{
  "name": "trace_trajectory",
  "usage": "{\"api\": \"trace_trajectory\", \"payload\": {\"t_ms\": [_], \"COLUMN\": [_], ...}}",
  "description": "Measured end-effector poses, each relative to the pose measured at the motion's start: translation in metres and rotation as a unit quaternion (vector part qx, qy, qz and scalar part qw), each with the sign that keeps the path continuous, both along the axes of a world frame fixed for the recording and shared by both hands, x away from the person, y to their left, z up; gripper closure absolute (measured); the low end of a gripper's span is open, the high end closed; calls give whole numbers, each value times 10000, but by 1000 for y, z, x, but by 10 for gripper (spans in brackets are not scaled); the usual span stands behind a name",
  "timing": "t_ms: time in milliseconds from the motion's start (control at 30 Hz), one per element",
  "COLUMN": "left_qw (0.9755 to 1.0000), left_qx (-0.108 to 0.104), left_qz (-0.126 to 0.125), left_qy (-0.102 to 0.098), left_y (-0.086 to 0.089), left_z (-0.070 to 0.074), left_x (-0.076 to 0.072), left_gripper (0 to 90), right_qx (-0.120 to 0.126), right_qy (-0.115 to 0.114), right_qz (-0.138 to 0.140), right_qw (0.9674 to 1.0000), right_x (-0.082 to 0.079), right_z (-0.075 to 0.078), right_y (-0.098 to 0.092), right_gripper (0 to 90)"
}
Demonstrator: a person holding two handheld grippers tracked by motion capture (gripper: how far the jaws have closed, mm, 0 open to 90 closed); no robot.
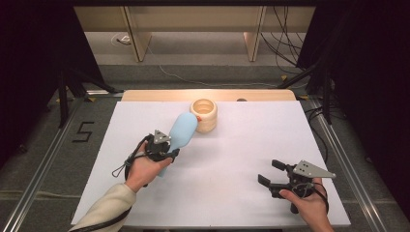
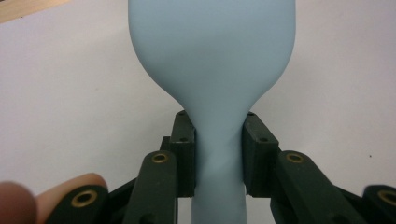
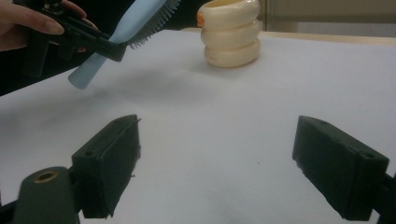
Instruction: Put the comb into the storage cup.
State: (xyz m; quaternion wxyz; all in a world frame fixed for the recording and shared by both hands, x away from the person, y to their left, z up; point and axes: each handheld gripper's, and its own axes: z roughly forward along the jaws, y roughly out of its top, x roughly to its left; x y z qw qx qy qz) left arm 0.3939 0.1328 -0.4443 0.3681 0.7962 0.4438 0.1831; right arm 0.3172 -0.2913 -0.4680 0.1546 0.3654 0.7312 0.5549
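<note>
A white worktop [image 1: 232, 159] carries a cream ribbed holder [image 1: 203, 115] near its far edge. The left claw [image 1: 170, 153] is clenched on the neck of a pale blue hairbrush [image 1: 183, 131], raised with its head just beside the holder. Well away from the holder, the right claw [image 1: 269, 174] is released, grasping nothing.
</note>
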Motion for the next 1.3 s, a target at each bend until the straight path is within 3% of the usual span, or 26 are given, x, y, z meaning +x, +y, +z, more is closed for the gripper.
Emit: {"api": "trace_trajectory", "payload": {"t_ms": [467,1300], "left_qw": [9992,9964], "left_qx": [-166,-301], "left_qz": [-166,-481], "left_qy": [-319,-635], "left_y": [-3,-11], "left_z": [8,13], "left_x": [-8,-14], "left_gripper": [695,695], "right_qx": [33,69], "right_qy": [-13,-26], "right_qz": [-27,-59], "right_qw": [10000,10000], "right_x": [0,0], "right_z": [0,0], "right_y": [0,0], "right_gripper": [160,159]}}
